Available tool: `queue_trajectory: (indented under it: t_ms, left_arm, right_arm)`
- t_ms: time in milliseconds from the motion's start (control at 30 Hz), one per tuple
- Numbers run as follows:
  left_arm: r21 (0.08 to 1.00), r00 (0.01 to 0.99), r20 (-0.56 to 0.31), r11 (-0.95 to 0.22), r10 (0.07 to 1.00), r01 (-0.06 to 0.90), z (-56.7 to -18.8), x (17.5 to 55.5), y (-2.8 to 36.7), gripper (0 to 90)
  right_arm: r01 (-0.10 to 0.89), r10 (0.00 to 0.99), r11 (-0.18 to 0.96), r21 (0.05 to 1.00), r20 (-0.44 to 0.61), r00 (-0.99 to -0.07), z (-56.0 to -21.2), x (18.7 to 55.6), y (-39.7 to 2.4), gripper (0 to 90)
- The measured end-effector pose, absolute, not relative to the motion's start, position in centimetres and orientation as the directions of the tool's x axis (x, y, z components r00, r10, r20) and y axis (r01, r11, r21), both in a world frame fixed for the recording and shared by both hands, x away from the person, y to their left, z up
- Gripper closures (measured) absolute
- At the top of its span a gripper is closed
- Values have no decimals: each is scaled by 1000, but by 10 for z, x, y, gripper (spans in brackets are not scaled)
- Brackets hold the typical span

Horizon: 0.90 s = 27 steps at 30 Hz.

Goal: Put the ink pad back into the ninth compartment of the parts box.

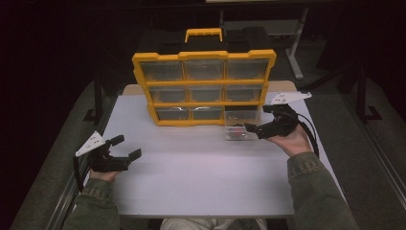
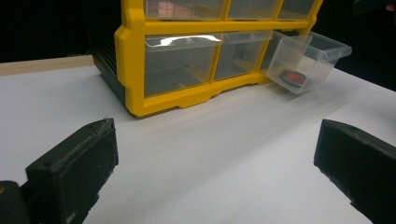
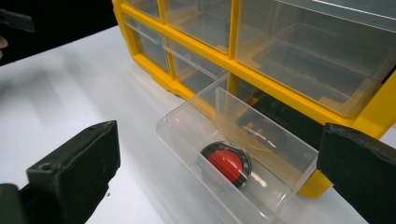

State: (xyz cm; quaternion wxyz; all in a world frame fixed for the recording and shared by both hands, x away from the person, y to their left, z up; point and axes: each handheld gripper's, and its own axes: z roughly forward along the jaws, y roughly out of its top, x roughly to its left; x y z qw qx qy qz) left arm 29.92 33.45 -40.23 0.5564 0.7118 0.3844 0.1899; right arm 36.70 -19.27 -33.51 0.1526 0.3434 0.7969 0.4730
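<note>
A white table (image 1: 201,177) is seen from above, with a yellow organizer (image 1: 204,86) stood upright at its 12 o'clock edge. 9 clear drawers are set in it, in 3 rows of 3.

At 8 o'clock on the table, the left gripper (image 1: 125,147) is held in a hand, its jaws spread wide with nothing between them. It is kept well apart from the organizer. In the left gripper view, bare table is seen between the 2 black jaws, and the organizer's lower-left corner (image 2: 133,95) lies ahead at 12 o'clock.

The drawer (image 1: 239,128) at the bottom right of the organizer is pulled out onto the table. A round red and black disc (image 1: 235,133) is lain flat on its floor. In the right gripper view the disc (image 3: 227,164) is seen near the front of the drawer (image 3: 205,140).

At 3 o'clock, the right gripper (image 1: 256,128) is held in the other hand, just beside the drawer's right side. Its jaws are parted wide and nothing is clasped. Whether a jaw touches the drawer cannot be told.
</note>
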Motion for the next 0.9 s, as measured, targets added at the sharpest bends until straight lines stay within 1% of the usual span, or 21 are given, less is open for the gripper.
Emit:
queue_trajectory:
  t_ms: [300, 567, 900]
  left_arm:
    - [938, 631, -157, -85, 759, 336, -402, 299, 335, 0]
    - [939, 629, -159, -80, 761, 334, -402, 298, 336, 0]
    - [942, 623, -161, -70, 766, 329, -401, 296, 337, 0]
  right_arm:
    - [389, 693, 277, 878, 98, -714, -339, 358, -203, 0]
    - [401, 705, 247, 882, 120, -699, -351, 350, -213, 0]
    - [392, 721, 218, 893, 123, -682, -362, 341, -225, 0]
